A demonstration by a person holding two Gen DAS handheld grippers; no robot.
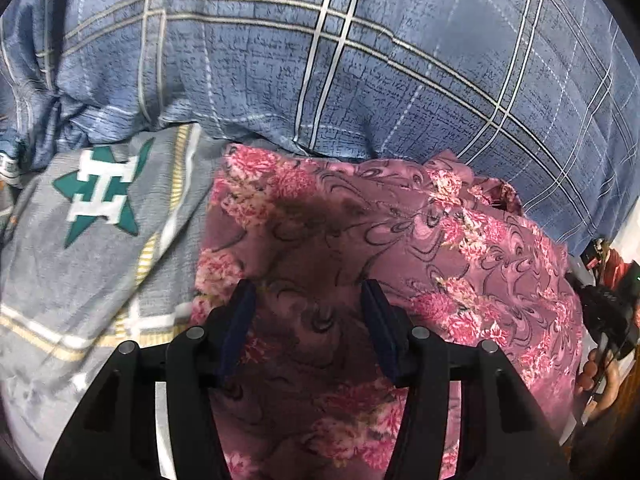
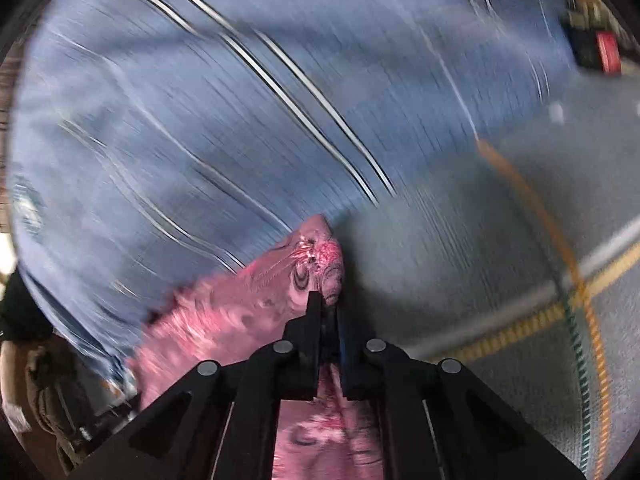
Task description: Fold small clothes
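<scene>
Fabric fills both views: the pink floral garment [image 1: 360, 240] lies on a grey sheet [image 1: 80, 280] with a green star print. The left gripper [image 1: 310, 304] hangs over it, jaws apart and pinching nothing. The right gripper [image 2: 325, 308] has its jaws nearly together, clamped on a corner of the garment. Beyond lies a blue plaid quilt [image 1: 360, 60].
</scene>
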